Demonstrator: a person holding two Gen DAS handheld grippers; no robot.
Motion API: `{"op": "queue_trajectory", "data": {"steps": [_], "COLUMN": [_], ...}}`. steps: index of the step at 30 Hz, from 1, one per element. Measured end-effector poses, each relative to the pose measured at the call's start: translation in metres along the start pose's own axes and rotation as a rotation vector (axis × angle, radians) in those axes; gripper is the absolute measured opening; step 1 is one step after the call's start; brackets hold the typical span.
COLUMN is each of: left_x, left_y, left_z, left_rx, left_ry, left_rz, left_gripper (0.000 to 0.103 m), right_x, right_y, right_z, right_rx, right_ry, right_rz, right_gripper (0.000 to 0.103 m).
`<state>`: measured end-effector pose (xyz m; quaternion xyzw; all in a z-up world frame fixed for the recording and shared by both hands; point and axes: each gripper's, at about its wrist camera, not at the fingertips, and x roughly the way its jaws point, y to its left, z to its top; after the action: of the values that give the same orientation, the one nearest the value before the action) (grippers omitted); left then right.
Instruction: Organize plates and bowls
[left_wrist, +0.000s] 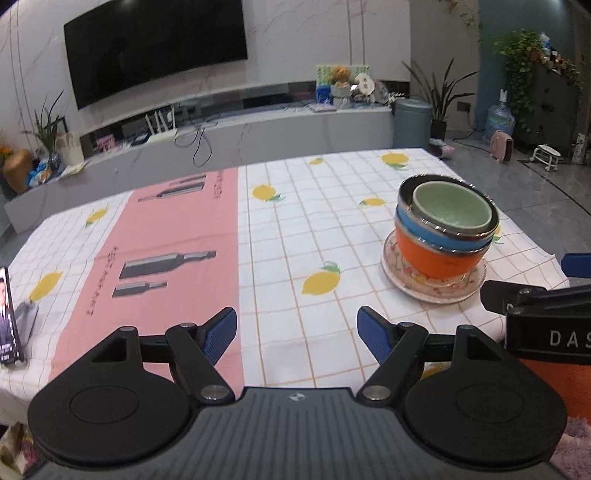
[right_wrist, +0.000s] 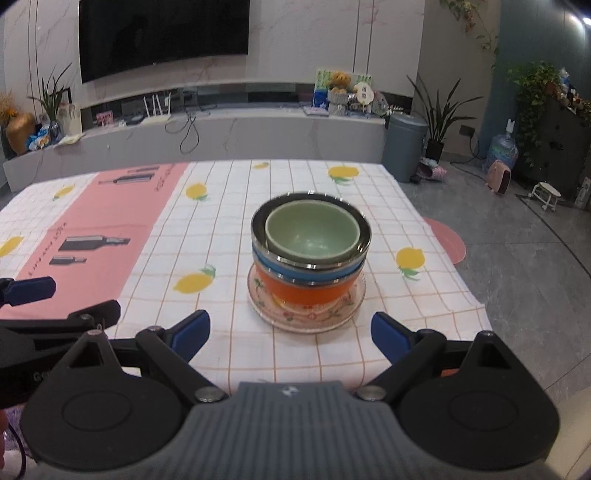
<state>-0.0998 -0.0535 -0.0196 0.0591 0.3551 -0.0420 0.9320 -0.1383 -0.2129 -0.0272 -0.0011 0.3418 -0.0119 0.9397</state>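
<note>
Both grippers, left and right, fingers wide apart, holding nothing. Bowls stacked on plate near table's right edge; lemon tablecloth; TV wall beyond.

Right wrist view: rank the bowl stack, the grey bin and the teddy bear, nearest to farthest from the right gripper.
From the right gripper:
1. Bowl stack, straight ahead on its floral plate.
2. Grey bin, on the floor past the table's far right corner.
3. Teddy bear, on the TV ledge by the wall.
</note>
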Motion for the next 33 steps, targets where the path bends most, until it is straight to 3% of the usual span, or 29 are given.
{"op": "queue_trajectory", "data": {"steps": [33], "left_x": [-0.0039], "left_y": [0.0068], "left_z": [-0.0011], "left_rx": [-0.030], "left_ry": [0.021], "left_rz": [0.037], "left_gripper": [0.087], "right_x": [0.0089], "right_y": [-0.0020], "right_z": [-0.0051], "right_rx": [-0.005], "right_ry": [0.022], "right_rz": [0.028], "right_gripper": [0.092]}}
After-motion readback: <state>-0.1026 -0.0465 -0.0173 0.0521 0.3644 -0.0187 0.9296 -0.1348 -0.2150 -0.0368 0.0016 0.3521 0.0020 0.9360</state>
